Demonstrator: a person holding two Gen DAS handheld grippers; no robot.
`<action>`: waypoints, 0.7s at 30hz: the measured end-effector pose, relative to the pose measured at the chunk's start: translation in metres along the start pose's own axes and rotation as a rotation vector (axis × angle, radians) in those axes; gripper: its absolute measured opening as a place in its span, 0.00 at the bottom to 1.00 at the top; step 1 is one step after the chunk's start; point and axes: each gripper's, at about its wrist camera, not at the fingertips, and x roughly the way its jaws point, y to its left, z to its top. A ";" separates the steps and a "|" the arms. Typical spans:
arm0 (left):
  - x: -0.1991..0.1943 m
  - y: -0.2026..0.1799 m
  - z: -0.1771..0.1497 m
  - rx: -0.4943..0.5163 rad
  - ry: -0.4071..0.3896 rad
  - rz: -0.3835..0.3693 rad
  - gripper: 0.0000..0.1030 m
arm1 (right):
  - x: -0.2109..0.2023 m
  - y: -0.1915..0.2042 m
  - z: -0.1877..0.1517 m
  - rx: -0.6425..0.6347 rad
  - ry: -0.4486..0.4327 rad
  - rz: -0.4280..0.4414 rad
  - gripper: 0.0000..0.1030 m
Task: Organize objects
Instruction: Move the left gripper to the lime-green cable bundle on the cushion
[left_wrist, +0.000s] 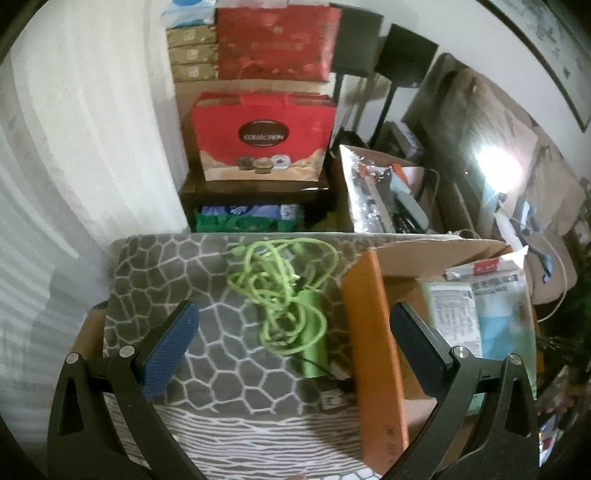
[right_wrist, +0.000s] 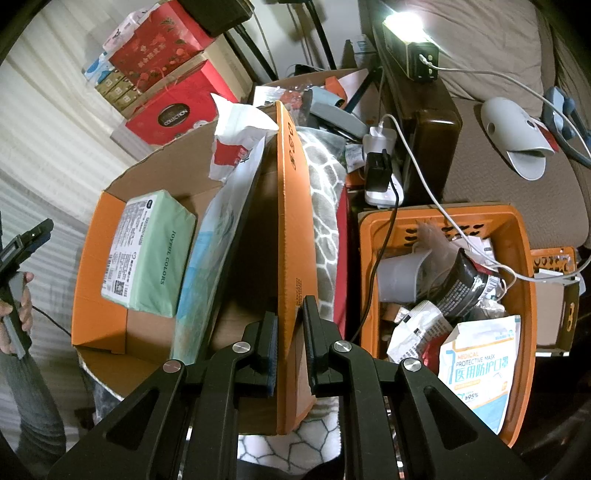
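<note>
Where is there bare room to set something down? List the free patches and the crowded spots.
Free: the box floor between the green tissue pack and the near orange wall; the patterned blanket left of the green cable. Crowded: the orange basket, heaped with packets, and the strip by the flap that the right gripper clamps.

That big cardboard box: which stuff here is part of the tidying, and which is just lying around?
Part of the job:
- cardboard box, its orange flap pinched by the right gripper
- green tissue pack inside it
- green cord ahead of the open left gripper

Just lying about:
- orange basket
- red gift boxes
- power strip
</note>
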 end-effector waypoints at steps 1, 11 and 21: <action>0.003 0.006 0.001 -0.006 0.008 -0.003 1.00 | 0.000 0.000 0.000 0.001 0.000 0.001 0.10; 0.043 0.051 -0.001 -0.113 0.088 -0.032 1.00 | 0.000 0.000 -0.001 0.002 0.003 -0.004 0.10; 0.089 0.075 -0.003 -0.240 0.138 -0.131 0.99 | 0.001 0.000 -0.002 0.003 0.006 -0.010 0.10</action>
